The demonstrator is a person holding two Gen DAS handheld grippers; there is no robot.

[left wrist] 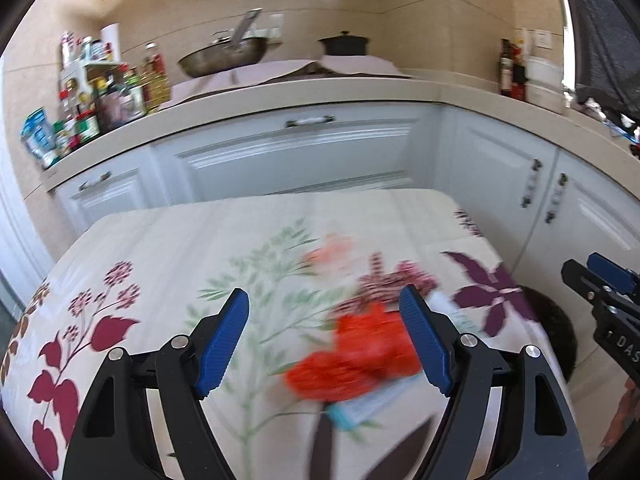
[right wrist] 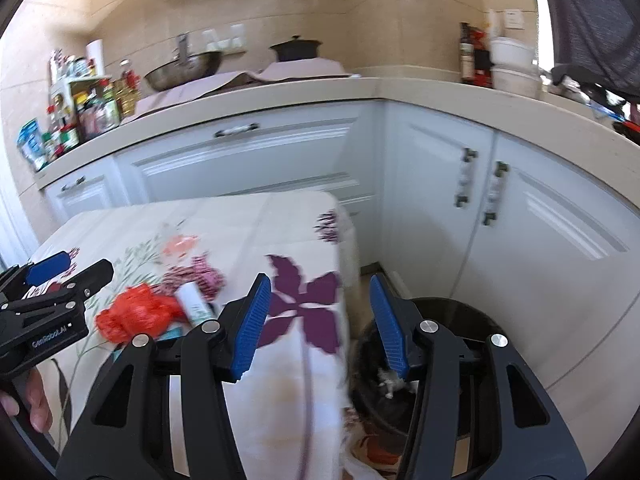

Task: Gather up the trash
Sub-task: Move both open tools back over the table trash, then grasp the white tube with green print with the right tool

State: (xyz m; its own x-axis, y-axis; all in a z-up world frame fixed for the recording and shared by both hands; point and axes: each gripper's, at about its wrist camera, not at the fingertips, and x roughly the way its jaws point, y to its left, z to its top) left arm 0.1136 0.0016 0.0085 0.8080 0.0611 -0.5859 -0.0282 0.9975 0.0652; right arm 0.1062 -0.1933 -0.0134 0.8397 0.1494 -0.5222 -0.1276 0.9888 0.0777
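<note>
A crumpled red plastic bag [left wrist: 360,356] lies on the flowered tablecloth [left wrist: 168,248], with a white-and-teal packet [left wrist: 368,404] under its near edge. My left gripper [left wrist: 326,320] is open above the cloth; the bag sits just inside its right finger. In the right wrist view the red bag [right wrist: 136,314] and a white tube-like packet [right wrist: 194,302] lie left of my right gripper [right wrist: 320,314], which is open and empty over the table's right edge. A black trash bin [right wrist: 452,344] stands on the floor beside the table, with white scraps inside.
White kitchen cabinets [left wrist: 304,152] and a beige counter [left wrist: 280,94] run behind and to the right. Bottles and jars [left wrist: 100,96], a steel wok [left wrist: 224,54] and a black pot [left wrist: 344,44] stand on the counter. The right gripper shows at the left view's right edge [left wrist: 600,292].
</note>
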